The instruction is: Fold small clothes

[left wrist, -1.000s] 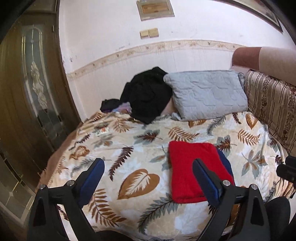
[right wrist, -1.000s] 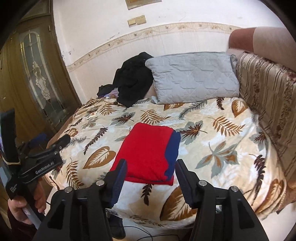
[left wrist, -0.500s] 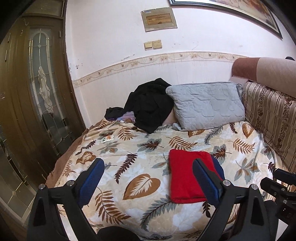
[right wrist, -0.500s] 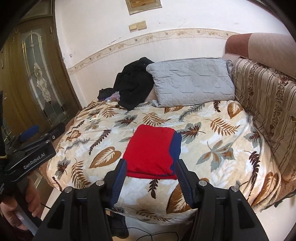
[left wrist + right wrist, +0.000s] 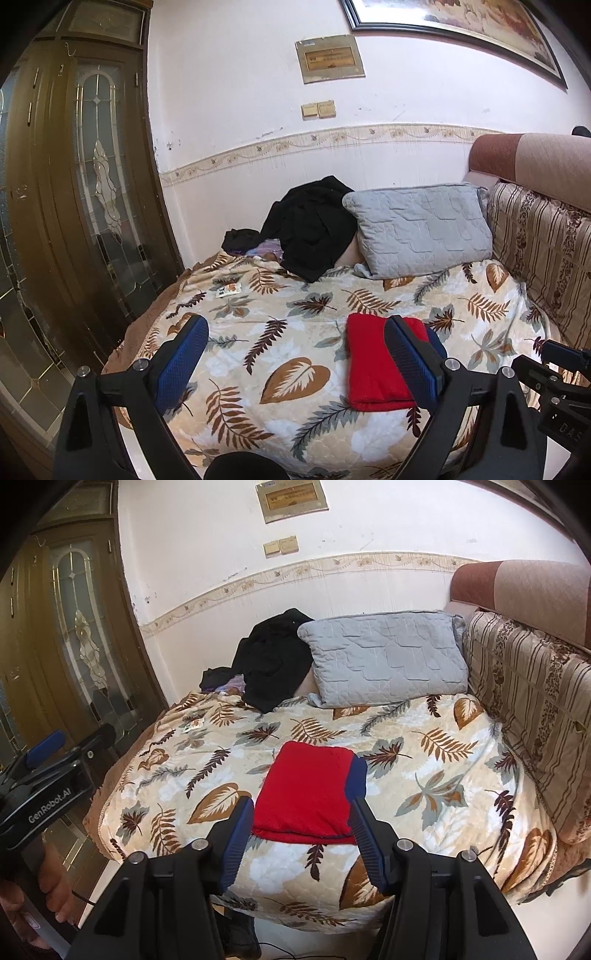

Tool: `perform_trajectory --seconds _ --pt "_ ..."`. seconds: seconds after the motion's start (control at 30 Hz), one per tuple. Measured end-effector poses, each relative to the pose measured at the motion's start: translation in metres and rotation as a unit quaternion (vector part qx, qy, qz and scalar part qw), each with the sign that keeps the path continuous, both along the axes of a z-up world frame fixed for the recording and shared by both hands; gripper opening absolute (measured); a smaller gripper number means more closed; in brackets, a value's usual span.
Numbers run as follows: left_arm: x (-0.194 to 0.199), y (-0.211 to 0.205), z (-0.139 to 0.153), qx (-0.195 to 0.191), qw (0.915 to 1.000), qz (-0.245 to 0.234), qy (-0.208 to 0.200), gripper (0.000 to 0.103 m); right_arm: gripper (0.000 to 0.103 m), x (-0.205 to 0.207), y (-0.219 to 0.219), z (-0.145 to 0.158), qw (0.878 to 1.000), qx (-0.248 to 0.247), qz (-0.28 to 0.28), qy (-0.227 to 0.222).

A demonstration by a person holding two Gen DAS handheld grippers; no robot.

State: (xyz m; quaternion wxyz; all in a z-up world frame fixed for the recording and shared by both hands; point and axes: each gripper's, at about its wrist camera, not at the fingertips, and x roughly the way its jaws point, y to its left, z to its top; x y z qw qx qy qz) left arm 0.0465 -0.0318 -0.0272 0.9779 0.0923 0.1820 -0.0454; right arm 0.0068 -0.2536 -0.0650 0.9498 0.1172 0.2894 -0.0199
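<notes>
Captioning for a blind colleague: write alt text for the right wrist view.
A folded red and navy fleece garment lies on a leaf-print blanket, just beyond the open, empty right gripper. A grey quilted pillow and black clothes heap sit behind.

A folded red cloth with a navy edge [image 5: 308, 788] lies at lower centre of the frame on a leaf-patterned beige bedspread [image 5: 424, 768]. Behind it, against the wall, a quilted grey pillow [image 5: 384, 657] sits at centre right, with a heap of black clothes [image 5: 273, 657] just left of it. A striped brown sofa back [image 5: 532, 701] fills the right edge.
</notes>
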Motion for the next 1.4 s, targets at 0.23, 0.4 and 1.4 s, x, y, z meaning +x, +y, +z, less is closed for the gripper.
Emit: perform_trajectory --seconds 0.23,0.4,1.4 --pt "-0.006 0.006 0.005 -0.004 1.0 0.004 -0.006 0.096 0.059 -0.002 0.009 0.006 1.0 -0.008 0.005 -0.006" --pt "-0.008 0.01 0.007 -0.006 0.9999 0.009 -0.007 0.096 0.059 -0.003 0.013 0.011 1.0 -0.012 0.009 -0.011" --pt "-0.023 0.021 0.027 -0.017 0.9989 0.019 -0.038 0.096 0.059 -0.01 0.025 0.037 0.999 -0.027 0.008 -0.041"
